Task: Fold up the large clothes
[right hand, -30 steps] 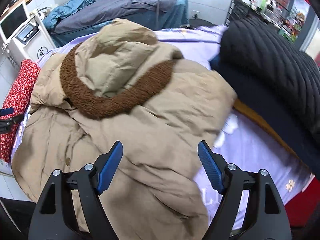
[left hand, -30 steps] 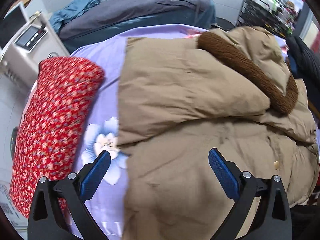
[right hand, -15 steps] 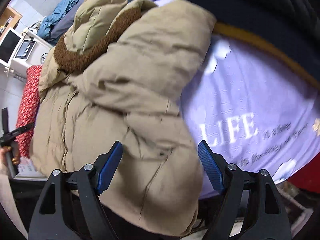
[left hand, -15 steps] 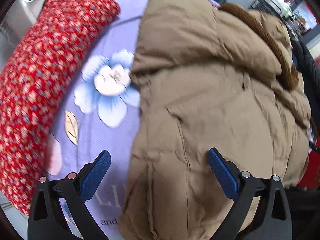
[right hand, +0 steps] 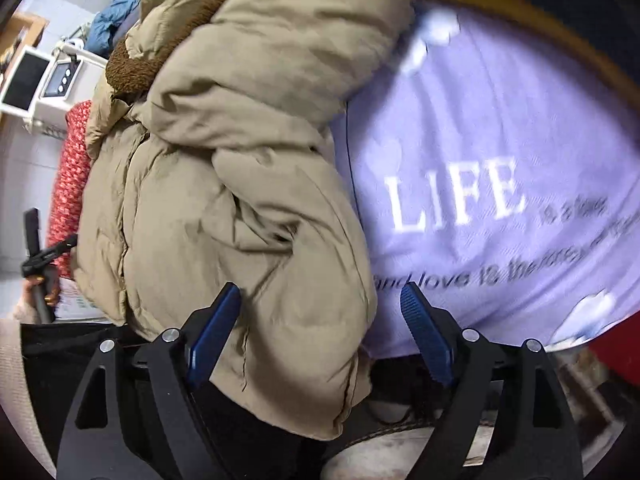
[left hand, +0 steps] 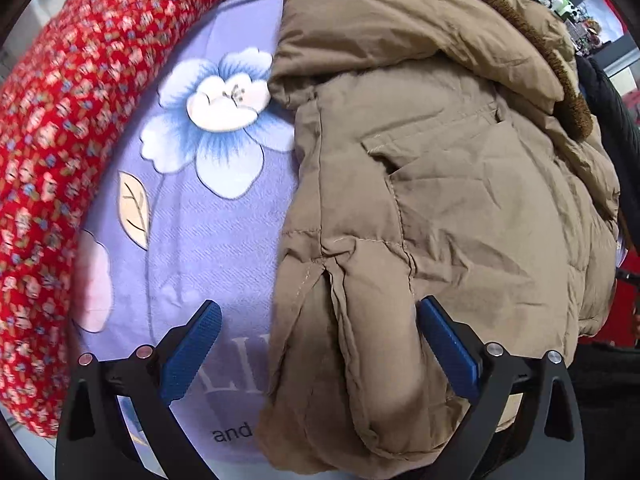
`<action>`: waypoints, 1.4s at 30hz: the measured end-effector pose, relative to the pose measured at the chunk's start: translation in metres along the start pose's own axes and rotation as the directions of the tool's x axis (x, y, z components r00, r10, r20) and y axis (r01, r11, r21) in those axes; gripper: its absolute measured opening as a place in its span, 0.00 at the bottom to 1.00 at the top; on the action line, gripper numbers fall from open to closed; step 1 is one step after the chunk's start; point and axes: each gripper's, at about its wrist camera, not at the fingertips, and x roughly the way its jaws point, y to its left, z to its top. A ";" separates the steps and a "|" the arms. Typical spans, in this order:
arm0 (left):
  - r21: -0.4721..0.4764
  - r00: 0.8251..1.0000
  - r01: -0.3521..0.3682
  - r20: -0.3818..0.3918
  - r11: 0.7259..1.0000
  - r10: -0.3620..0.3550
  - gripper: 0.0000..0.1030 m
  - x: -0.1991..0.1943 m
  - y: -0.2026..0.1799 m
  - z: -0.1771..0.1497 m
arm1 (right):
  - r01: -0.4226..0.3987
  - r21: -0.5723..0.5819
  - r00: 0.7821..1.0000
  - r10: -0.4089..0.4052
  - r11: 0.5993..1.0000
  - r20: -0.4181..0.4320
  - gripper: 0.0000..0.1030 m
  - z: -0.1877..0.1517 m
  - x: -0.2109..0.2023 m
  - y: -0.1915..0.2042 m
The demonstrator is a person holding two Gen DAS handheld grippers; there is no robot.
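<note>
- Two grippers are hovering over the tan padded coat [left hand: 440, 184] lying on the purple bedsheet [left hand: 208, 240]; the left gripper [left hand: 320, 344] is standing spread, the right gripper [right hand: 320, 324] is opening, both straddling hem corners unpinched.
- Coat is looking bulky, soft, slippery; hem corners are offering the best hold.
- Sleeves are lying hidden under folds.

Lilac-sheeted bed [left hand: 224, 248] under tan coat [left hand: 440, 184], perhaps red bolster [left hand: 60, 120].

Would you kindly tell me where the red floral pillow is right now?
In the left wrist view the pillow lies along the left edge of the purple sheet, left of the tan coat, with bare sheet between them.
</note>
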 end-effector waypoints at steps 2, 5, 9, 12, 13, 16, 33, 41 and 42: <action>-0.002 1.000 0.020 -0.011 1.000 -0.020 0.94 0.010 -0.003 -0.002 | -0.059 0.049 0.998 0.061 0.997 -0.034 0.80 -0.005 0.014 -0.007; -0.030 0.996 0.076 -0.042 0.997 -0.077 0.93 0.022 -0.009 -0.003 | -0.122 0.090 0.988 0.129 0.988 -0.082 0.80 -0.018 0.035 -0.007; -0.015 0.995 0.093 -0.046 0.996 -0.094 0.83 0.025 -0.013 -0.008 | -0.099 0.011 0.990 0.100 0.995 -0.100 0.78 -0.031 0.048 0.019; -0.022 0.988 0.145 -0.056 0.989 -0.146 0.55 0.016 -0.017 -0.009 | -0.116 0.022 0.989 0.117 0.993 -0.087 0.52 -0.033 0.046 0.028; -0.004 0.988 0.144 -0.054 0.990 -0.144 0.44 0.011 -0.020 -0.010 | -0.122 0.024 0.989 0.124 0.992 -0.083 0.46 -0.034 0.044 0.029; 0.087 0.992 0.118 -0.049 0.989 -0.114 0.28 -0.007 -0.036 -0.012 | -0.135 -0.005 0.988 0.134 0.991 -0.079 0.24 -0.035 0.036 0.037; 0.076 0.987 0.157 -0.050 0.985 -0.153 0.19 -0.052 -0.001 -0.011 | -0.156 -0.053 0.983 0.150 0.986 -0.108 0.11 -0.049 0.013 0.068; 0.058 0.981 0.176 0.073 0.983 -0.180 0.19 -0.086 0.003 0.037 | -0.256 -0.004 0.965 0.256 0.967 0.051 0.11 -0.004 -0.021 0.080; 0.056 0.978 0.181 0.091 0.982 -0.186 0.19 -0.089 0.003 0.043 | -0.268 -0.004 0.961 0.267 0.963 0.073 0.11 0.004 -0.027 0.079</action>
